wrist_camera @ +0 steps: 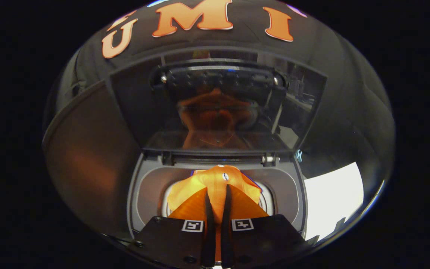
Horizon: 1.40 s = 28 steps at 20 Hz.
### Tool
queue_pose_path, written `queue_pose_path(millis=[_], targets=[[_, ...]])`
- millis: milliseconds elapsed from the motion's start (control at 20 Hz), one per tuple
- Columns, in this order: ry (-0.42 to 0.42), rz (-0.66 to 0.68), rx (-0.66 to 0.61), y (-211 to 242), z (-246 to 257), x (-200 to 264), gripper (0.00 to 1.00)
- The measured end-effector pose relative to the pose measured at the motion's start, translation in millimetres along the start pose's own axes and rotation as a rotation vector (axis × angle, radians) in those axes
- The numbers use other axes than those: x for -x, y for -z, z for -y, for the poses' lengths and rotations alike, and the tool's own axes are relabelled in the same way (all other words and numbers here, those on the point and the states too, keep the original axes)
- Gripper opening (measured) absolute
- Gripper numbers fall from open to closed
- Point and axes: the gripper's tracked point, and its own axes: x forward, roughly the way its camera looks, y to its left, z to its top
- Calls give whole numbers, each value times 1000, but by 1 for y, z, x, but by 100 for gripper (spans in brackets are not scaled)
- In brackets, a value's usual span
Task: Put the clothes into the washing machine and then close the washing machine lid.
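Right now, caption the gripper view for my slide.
Gripper shut on orange garment, held over the washing machine's opening, lid raised.

Orange garment (215, 183), seemingly over the washing machine (146, 186) opening.

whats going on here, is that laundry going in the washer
Yes. A person's handheld gripper is shut on an orange garment, both fingers pinching a fold of it, and holds it over the washing machine's open drum. The lid stands raised beyond the fingers, its glass reflecting the garment. The cloth is not yet released, and the lid is not yet closed.
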Motion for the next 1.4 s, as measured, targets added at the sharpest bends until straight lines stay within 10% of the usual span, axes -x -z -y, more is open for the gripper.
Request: queue_pose_path(millis=[700, 1150, 1400], targets=[[49, -224, -20, 90, 11, -79, 17], [71, -171, -58, 67, 19, -56, 100], [81, -94, -93, 42, 35, -10, 100]])
